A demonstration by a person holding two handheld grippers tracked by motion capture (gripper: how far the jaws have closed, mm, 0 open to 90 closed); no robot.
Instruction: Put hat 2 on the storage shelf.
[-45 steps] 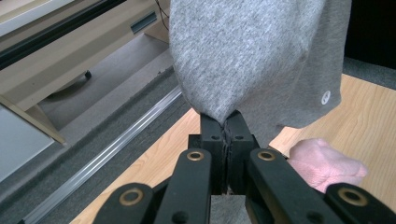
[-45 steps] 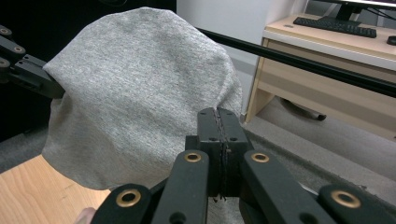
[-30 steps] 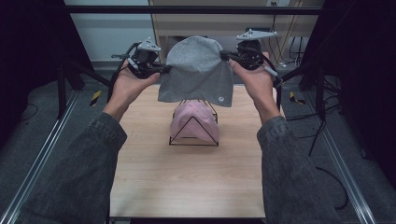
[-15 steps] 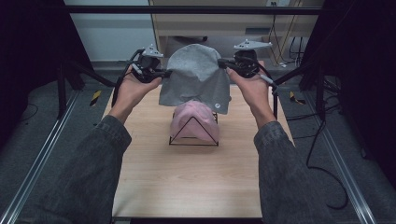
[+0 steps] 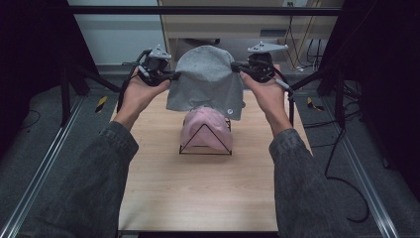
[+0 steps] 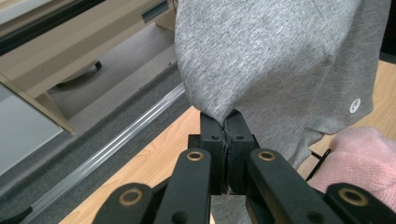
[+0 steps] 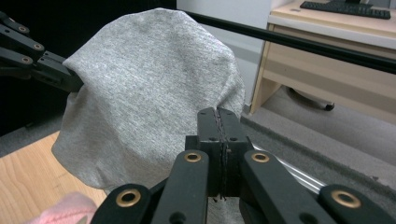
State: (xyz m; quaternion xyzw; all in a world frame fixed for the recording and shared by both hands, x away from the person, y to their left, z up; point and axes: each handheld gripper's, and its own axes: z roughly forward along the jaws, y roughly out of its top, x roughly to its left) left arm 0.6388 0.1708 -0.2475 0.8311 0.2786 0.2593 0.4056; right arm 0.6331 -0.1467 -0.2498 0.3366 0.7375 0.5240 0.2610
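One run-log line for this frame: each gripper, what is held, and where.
left gripper: shut on grey knit cloth | right gripper: shut on cloth | cloth: spread above pink cloth on black wire stand | light wooden table

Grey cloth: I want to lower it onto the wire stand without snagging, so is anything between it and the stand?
Yes: a pink cloth already drapes the wire stand, directly under the grey cloth.

Grey cloth (image 5: 207, 79) hangs stretched, raised above a pink cloth (image 5: 202, 128).
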